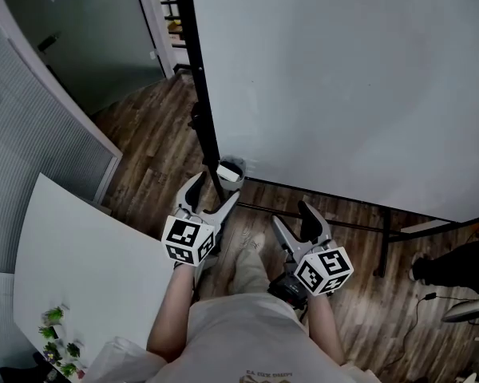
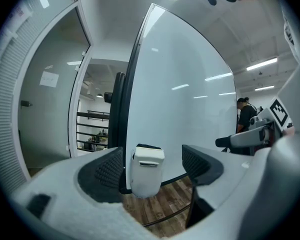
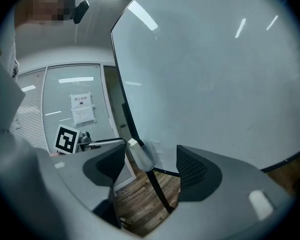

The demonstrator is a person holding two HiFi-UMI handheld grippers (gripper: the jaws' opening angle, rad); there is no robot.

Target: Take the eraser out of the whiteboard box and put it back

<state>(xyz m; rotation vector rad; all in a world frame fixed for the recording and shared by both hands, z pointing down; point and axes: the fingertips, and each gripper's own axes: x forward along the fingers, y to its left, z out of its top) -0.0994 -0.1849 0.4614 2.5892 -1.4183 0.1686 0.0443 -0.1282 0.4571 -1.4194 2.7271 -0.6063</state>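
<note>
The small white whiteboard box hangs at the lower left corner of the whiteboard. In the left gripper view the box stands straight ahead, and a dark edge of the eraser shows above its rim. My left gripper is open and points at the box from just short of it, touching nothing; in its own view the gripper frames the box. My right gripper is open and empty, further right and back. From the right gripper view the box lies ahead between the jaws, at a distance.
The whiteboard's black stand post runs beside the box, with its base bars on the wood floor. A white table with small plants is at the left. A person in black is at the right edge.
</note>
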